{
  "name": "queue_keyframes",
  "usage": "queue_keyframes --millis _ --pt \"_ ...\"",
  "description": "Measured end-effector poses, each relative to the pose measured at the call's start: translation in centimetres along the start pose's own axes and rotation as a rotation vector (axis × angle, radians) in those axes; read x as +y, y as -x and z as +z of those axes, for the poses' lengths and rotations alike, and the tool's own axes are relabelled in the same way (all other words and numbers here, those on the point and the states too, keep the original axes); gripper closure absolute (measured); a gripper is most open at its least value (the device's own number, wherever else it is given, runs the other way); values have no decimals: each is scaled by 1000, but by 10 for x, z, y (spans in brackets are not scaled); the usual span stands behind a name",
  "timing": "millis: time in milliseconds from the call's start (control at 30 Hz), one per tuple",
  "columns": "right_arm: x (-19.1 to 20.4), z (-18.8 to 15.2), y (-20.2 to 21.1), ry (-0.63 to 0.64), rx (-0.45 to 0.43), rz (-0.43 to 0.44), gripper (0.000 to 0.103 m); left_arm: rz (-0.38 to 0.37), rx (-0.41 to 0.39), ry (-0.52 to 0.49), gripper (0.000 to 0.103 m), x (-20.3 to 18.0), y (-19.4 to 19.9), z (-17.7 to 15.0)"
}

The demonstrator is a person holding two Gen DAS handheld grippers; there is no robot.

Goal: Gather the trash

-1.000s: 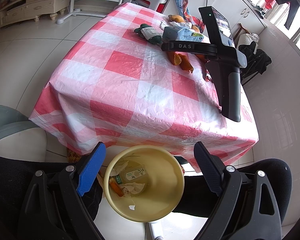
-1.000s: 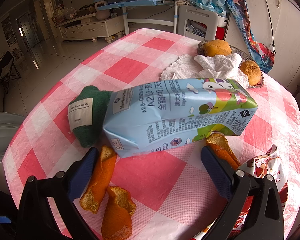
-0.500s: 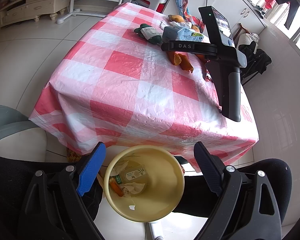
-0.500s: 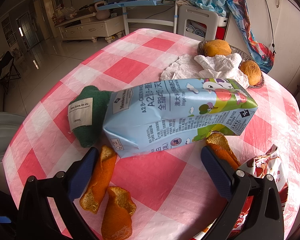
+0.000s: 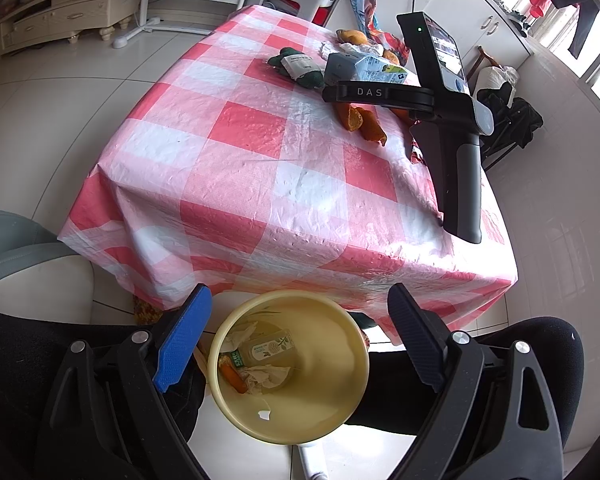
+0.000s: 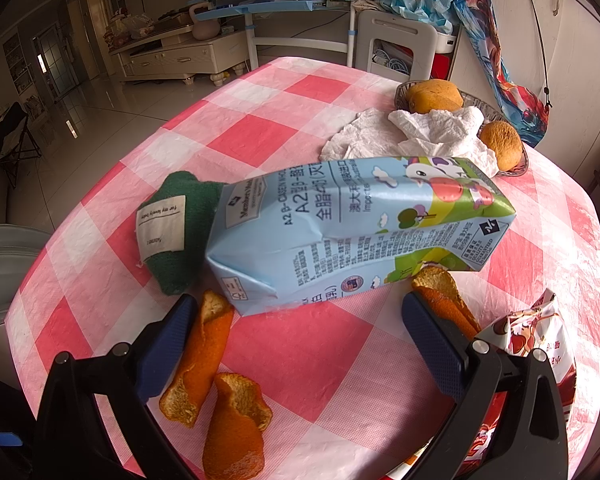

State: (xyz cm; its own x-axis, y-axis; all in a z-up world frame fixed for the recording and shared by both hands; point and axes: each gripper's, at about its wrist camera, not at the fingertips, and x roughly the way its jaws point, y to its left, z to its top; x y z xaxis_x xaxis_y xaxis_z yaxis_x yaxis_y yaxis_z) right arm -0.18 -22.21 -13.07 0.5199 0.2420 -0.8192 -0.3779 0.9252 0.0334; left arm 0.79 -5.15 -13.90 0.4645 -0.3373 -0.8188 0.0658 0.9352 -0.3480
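A yellow trash bin (image 5: 340,412) stands on the floor below the table's near edge, holding a small bottle, tissue and orange peel. My left gripper (image 5: 296,340) is open and empty right above it. My right gripper (image 6: 296,340) is open and empty over the table, just short of a crumpled light-blue milk carton (image 6: 352,228) lying on its side. Orange peels (image 6: 216,380) lie between and beside its fingers, another peel (image 6: 440,292) under the carton's right end. The right gripper's body (image 5: 452,128) shows in the left wrist view.
A red-and-white checked cloth (image 5: 260,168) covers the table. A green cloth with a white label (image 6: 172,228) lies left of the carton, crumpled tissues (image 6: 412,132) and a basket with fruit (image 6: 500,144) behind it, a red snack wrapper (image 6: 532,340) at the right.
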Motion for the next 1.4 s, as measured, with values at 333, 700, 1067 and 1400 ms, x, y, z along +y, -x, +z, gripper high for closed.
queue_keyframes --millis 333,700,1067,1400 --pt "0 0 0 0 0 0 6 -1 1 0 17 0 0 0" --pt "0 0 0 0 0 0 5 -2 3 -2 17 1 -2 -2" --pt "0 0 0 0 0 0 5 -4 5 -2 17 -1 -2 -3" --pt "0 0 0 0 0 0 5 -5 5 -2 17 -1 -2 -3"
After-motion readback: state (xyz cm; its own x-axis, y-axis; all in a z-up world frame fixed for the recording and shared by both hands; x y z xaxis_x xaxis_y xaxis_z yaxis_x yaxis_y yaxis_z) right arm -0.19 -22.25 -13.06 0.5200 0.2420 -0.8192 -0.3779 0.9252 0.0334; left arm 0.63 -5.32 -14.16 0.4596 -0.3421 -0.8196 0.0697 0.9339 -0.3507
